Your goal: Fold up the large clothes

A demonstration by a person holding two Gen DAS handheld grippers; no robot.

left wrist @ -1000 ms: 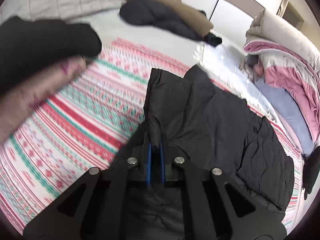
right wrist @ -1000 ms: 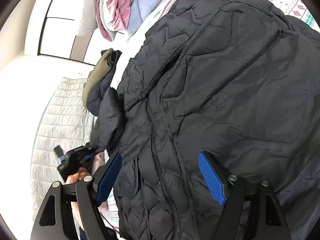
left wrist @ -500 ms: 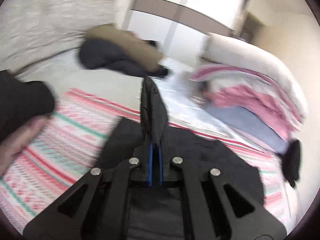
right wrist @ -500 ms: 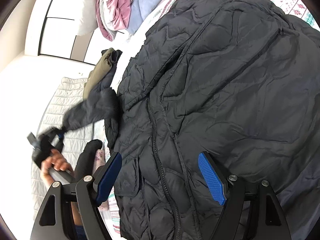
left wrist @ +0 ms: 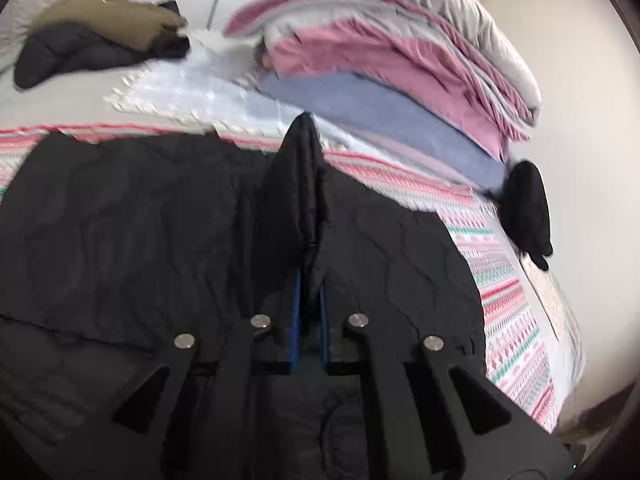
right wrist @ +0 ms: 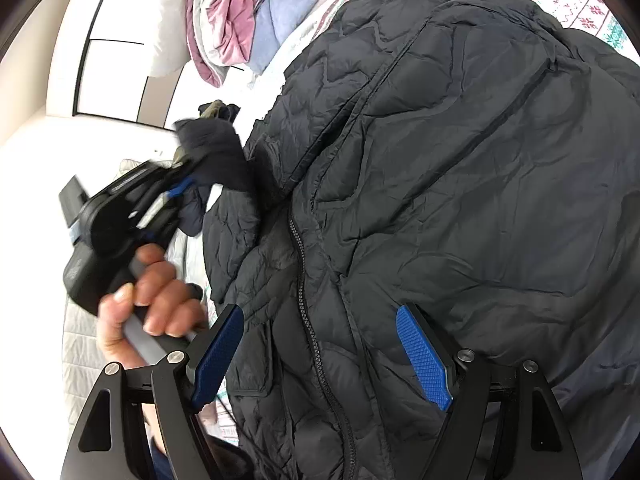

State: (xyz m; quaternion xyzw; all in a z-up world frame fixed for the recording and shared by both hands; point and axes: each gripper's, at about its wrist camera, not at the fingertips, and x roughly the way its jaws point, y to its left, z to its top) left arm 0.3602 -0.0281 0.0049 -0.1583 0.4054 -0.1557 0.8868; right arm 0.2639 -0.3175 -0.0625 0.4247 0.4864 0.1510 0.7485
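Black quilted fabric fills both views: the jacket lies spread on the striped blanket of a bed, front up, with its zip running down the middle. In the left wrist view the left gripper has a fold of the sleeve standing up between its blue pads; the jaws have just been opening a little, though they are narrow and the cloth sits between them, apparently pinched, as far as the blur lets me judge. That slackening is the main risk: slick padded cloth could slide out before the sleeve is laid across the body, and it would flop back to the side, leaving the fold undone. Folded bedding sits well beyond, and another dark garment lies far off, so neither should interfere. In the right wrist view the right gripper hovers over the lower front of the jacket near the zip with its fingers wide and nothing between them, so nothing pins the body. A pull on the sleeve by the hand holding the left gripper could drag the whole jacket sideways and rumple it.
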